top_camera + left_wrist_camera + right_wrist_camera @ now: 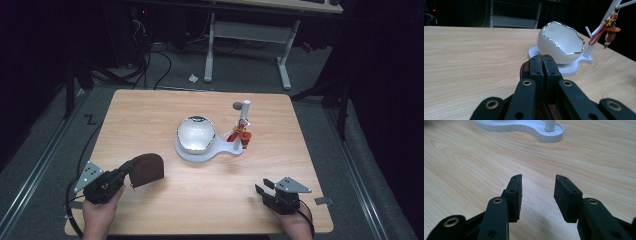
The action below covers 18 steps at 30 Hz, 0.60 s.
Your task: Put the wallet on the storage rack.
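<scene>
1. Table (pixel 165 107) of light wood carried all items; the person's forearms entered at its near edge.
2. The left gripper (pixel 126 168) sat near the near-left corner, held in the person's left hand (pixel 100 212). Its jaws were clamped together on a brown pouch (pixel 145 169).
3. In the left gripper view, the two black jaws met with almost no gap, and the pouch's brown zippered edge (pixel 525 67) showed around and below them.
4. The pouch extended from the jaws toward the table centre, well apart from the white stand.
5. The right gripper (pixel 263 187) sat near the near-right corner, held in the person's right hand (pixel 292 222). Its jaws stood wide apart with nothing between them.
6. In the right gripper view, bare wood showed between the jaws, and the rim of the white base (pixel 529 128) lay farther off.
7. A white egg-shaped bowl (pixel 196 133) with a jagged silver-lined rim stood on the white base (pixel 192 154) near the table centre.
8. A white post (pixel 243 120) rose from the right lobe of the base. A small figure charm (pixel 244 136) on a red loop hung from it.
9. In the left gripper view, the charm (pixel 611 33) hung clear of the bowl (pixel 560 41), to its right.
</scene>
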Available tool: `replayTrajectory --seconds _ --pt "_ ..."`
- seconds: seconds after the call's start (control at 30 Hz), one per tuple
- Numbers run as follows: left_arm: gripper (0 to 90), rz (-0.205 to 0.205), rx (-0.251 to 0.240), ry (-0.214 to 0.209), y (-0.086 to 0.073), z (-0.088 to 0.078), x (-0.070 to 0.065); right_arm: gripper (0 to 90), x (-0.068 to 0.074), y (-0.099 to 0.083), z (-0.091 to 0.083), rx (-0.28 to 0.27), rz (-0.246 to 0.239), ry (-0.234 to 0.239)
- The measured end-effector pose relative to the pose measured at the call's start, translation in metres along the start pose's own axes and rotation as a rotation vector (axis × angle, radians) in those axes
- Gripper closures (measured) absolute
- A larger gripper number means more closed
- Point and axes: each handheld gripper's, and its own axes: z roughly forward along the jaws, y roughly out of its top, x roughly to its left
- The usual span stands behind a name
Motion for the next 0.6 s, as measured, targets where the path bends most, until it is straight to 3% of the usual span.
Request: replayTrajectory --seconds 0.6 --pt "88.0 0.033 -0.019 0.009 0.022 0.012 -0.014 58.9 -0.004 0.000 -0.002 -0.008 -0.001 0.004"
